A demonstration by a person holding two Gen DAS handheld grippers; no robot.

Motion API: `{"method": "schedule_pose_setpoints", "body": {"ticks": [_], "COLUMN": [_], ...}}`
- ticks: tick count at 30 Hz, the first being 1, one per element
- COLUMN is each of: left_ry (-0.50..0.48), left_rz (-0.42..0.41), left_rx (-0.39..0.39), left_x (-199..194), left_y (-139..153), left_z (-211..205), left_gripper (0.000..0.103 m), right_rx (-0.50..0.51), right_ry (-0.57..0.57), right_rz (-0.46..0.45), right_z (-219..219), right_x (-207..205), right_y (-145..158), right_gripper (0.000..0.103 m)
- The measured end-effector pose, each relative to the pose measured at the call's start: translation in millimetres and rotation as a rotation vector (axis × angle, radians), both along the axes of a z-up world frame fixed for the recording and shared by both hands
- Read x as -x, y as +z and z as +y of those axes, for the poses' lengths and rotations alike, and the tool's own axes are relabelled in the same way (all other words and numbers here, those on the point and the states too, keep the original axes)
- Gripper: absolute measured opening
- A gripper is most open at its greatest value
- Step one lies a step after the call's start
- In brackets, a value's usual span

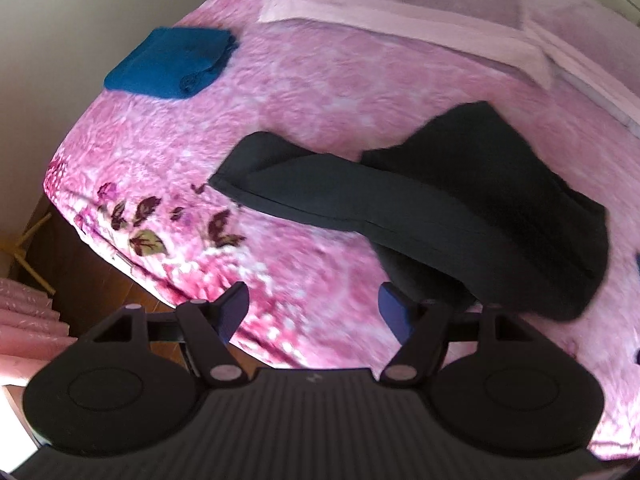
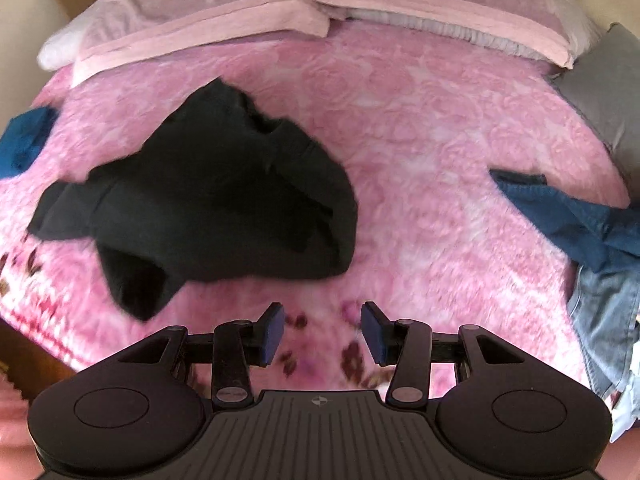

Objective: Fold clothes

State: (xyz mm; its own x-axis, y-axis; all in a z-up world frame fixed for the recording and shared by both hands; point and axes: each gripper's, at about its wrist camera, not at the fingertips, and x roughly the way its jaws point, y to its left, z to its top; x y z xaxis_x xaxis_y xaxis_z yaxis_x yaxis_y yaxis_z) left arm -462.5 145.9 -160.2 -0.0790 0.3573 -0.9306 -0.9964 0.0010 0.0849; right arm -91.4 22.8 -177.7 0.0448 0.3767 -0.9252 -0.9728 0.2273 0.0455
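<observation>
While both grippers hover over the pink floral bed blanket (image 2: 420, 128), the left gripper (image 1: 312, 312) gapes wide and empty beside the crumpled black garment (image 1: 460, 208), and the right gripper (image 2: 323, 330) stands parted, holding nothing. A folded teal cloth (image 1: 168, 62) lies well apart.

Bare blanket (image 2: 420, 128) right of black garment (image 2: 208, 200)

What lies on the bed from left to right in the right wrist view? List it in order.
Folded teal cloth at the left edge → crumpled black garment → bare pink blanket → dark blue garment at the right. The light denim piece and the grey pillow overlap that side, so they are left out.
</observation>
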Motion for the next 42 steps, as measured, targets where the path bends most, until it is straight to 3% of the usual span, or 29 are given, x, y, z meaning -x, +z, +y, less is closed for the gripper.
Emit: {"method": "schedule_pose_setpoints", "body": {"ticks": [5, 11, 13, 14, 15, 17, 20, 25, 32, 33, 34, 35, 36, 37, 40, 42], "left_ry": [0.022, 0.168, 0.243, 0.284, 0.325, 0.416, 0.567, 0.736, 0.946, 0.955, 0.948, 0.925, 0.895, 0.880, 0.822, 0.773], "left_rz": [0.004, -0.100, -0.152, -0.177, -0.201, -0.250, -0.334, -0.383, -0.503, -0.504, -0.501, -0.504, -0.520, -0.518, -0.473, -0.438], "left_rx": [0.029, 0.114, 0.132, 0.135, 0.139, 0.143, 0.117, 0.078, 0.026, 0.014, 0.002, -0.009, -0.015, -0.010, 0.007, -0.009], "left_x": [22.4, 49.3, 61.7, 67.9, 74.2, 87.4, 107.8, 127.3, 141.0, 141.2, 140.5, 139.0, 137.4, 135.6, 128.9, 125.3], "left_y": [-30.2, -78.0, -95.8, -104.5, -113.2, -129.8, -152.1, -190.0, -232.8, -232.8, -231.3, -229.8, -229.0, -228.1, -222.1, -210.4], "left_z": [53.1, 80.1, 83.3, 84.9, 86.4, 89.7, 92.8, 105.2, 109.2, 110.5, 113.2, 116.9, 121.7, 126.0, 138.8, 144.6], "left_gripper": [0.068, 0.068, 0.068, 0.068, 0.069, 0.069, 0.069, 0.069, 0.066, 0.064, 0.053, 0.031, 0.021, 0.011, 0.008, 0.008], "right_rx": [-0.053, -0.049, -0.048, -0.053, -0.070, -0.097, -0.112, -0.163, -0.243, -0.255, -0.264, -0.255, -0.246, -0.238, -0.234, -0.235], "right_ry": [-0.032, 0.105, 0.133, 0.150, 0.172, 0.221, 0.307, 0.490, 0.555, 0.552, 0.549, 0.542, 0.536, 0.529, 0.457, 0.317], "right_rz": [-0.048, -0.121, -0.124, -0.127, -0.137, -0.154, -0.155, -0.188, -0.164, -0.152, -0.140, -0.121, -0.103, -0.084, -0.012, 0.091], "right_z": [31.1, 64.1, 76.1, 82.4, 87.5, 97.6, 113.7, 128.4, 136.6, 137.6, 138.8, 141.6, 144.3, 146.8, 151.2, 153.1], "right_x": [-1.5, 7.1, 1.8, -0.9, -2.3, -5.8, -9.5, -1.9, -7.7, -9.5, -11.4, -14.0, -16.7, -19.5, -32.6, -53.6], "right_y": [-3.1, -38.1, -50.6, -56.7, -61.7, -73.2, -93.0, -124.6, -153.8, -153.7, -153.4, -151.5, -149.6, -147.5, -133.3, -118.6], "right_gripper": [0.046, 0.047, 0.056, 0.068, 0.073, 0.073, 0.073, 0.073, 0.073, 0.070, 0.063, 0.046, 0.028, 0.028, 0.022, 0.019]}}
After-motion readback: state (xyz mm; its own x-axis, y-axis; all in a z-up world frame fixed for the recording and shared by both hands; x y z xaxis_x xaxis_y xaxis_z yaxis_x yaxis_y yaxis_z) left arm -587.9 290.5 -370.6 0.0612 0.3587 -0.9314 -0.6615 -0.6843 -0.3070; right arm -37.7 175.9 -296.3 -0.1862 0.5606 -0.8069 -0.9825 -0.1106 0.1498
